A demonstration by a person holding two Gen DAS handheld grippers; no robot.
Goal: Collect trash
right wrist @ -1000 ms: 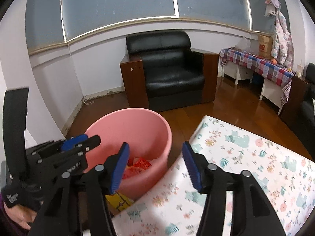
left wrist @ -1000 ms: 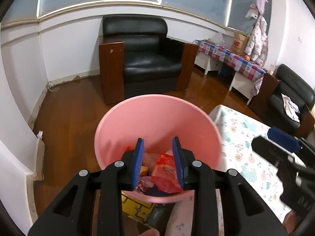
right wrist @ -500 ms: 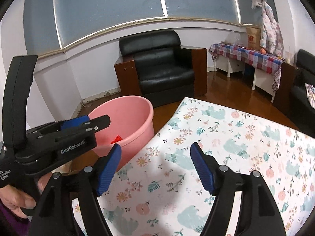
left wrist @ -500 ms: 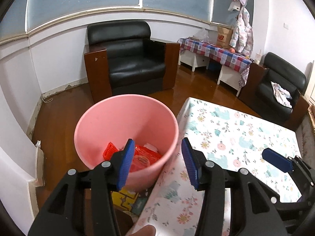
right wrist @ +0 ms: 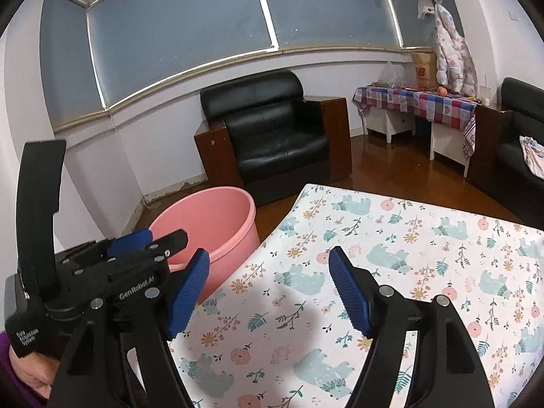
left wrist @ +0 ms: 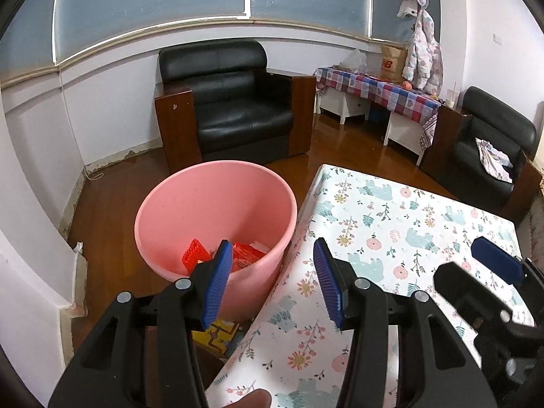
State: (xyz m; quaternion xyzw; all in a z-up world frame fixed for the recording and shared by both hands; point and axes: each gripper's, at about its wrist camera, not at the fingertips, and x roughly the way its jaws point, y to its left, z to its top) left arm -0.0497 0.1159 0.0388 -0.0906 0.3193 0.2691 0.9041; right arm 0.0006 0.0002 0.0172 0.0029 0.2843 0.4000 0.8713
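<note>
Both the left gripper (left wrist: 273,285) and right gripper (right wrist: 268,292) hover with jaws spread wide, holding nothing, above the floral tablecloth (right wrist: 408,255). Red wrappers (left wrist: 244,255) lie inside the pink bucket (left wrist: 176,204) on the floor beside the table.

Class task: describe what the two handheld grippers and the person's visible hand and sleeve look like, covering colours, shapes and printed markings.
The left gripper and right gripper share one design: black plastic bodies with triangular cut-outs, silver pivot bolts and blue ribbed finger pads. From the right wrist view, the left unit carries white "GenRobot.AI" lettering and a "Data Acquisition System" strap. A purple sleeve shows at the edge.
</note>
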